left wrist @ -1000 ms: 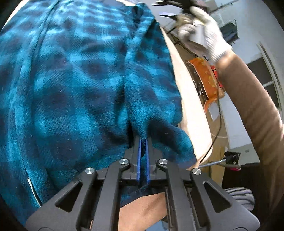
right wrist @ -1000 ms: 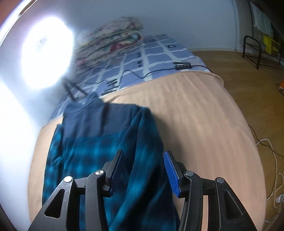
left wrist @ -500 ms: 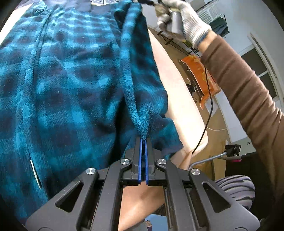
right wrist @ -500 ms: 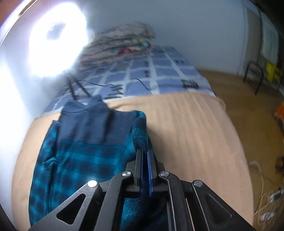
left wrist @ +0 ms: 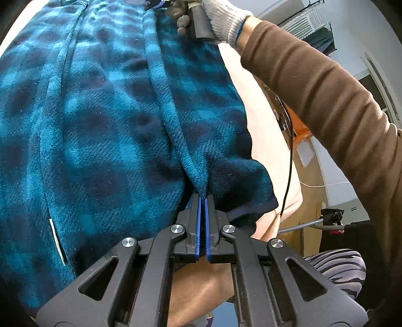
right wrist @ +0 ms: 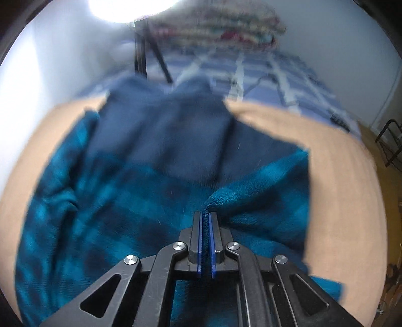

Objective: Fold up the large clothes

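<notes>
A large teal-and-navy checked fleece garment lies spread on a beige bed sheet. My left gripper is shut on a raised fold at the garment's near hem. In the right wrist view the garment has a plain navy upper part. My right gripper has a fold of the fleece pinched between its blue pads; its jaws are opening slightly with the cloth still between them. The gloved hand holding the right gripper shows at the top of the left wrist view, over the garment's far end.
Beyond the beige sheet lie a blue checked bedspread and a stack of folded quilts. A dark tripod stands under a bright lamp. A black cable hangs off the bed's right edge, above wooden floor.
The right gripper shut on a fold at the garment's right side and swept in over the garment with it. The left gripper kept its hold and stayed put.
</notes>
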### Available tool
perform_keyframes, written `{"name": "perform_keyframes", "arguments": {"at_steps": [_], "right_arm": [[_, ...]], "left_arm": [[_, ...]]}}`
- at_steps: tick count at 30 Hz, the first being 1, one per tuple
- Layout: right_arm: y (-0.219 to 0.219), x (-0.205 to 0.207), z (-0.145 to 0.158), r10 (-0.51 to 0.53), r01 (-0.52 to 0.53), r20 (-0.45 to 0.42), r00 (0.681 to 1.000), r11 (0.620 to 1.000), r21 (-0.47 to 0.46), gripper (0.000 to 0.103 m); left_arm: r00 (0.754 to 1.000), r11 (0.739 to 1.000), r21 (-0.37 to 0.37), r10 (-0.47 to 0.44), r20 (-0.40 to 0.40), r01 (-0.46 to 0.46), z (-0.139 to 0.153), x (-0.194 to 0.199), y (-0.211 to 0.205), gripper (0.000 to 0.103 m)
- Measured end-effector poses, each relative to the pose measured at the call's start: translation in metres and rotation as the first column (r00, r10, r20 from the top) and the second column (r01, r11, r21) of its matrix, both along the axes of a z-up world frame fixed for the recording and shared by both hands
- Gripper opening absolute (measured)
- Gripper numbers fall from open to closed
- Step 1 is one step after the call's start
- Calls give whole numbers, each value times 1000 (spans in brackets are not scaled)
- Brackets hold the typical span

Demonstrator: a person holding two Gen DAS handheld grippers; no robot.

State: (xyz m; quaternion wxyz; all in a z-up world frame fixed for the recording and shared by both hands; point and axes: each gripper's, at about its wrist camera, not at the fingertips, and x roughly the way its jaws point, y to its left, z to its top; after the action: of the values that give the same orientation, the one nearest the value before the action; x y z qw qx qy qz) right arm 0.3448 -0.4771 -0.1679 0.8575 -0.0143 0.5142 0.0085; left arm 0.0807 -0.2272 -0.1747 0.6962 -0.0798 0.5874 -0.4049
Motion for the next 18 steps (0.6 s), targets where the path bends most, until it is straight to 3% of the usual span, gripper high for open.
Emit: {"name": "perform_keyframes", "arguments": {"at_steps": [3, 6, 8, 12, 18], "right_arm": [[-5, -17, 18, 1, -1, 40, 999, 1000, 23, 26], [-16, -49, 60, 11, -18, 106, 994, 998, 61, 30], [-27, -77, 85, -5, -9, 137, 991, 995, 100, 33], [-54, -165, 122, -33, 3, 167, 985, 985, 174, 36], [-79, -297, 106, -67, 38, 95, 993, 961, 276, 38]], "left_arm": [[1000, 1000, 1, 2, -11, -2, 1, 0, 1, 0], [1000, 1000, 8, 4, 12, -4, 6, -2, 4, 2], [1000, 1000, 4, 5, 25, -5, 12, 0, 12, 17], [999, 1000, -13, 12, 46, -12, 23, -3, 20, 21], [1000, 999, -33, 1, -20, -1, 17, -5, 24, 21]]}}
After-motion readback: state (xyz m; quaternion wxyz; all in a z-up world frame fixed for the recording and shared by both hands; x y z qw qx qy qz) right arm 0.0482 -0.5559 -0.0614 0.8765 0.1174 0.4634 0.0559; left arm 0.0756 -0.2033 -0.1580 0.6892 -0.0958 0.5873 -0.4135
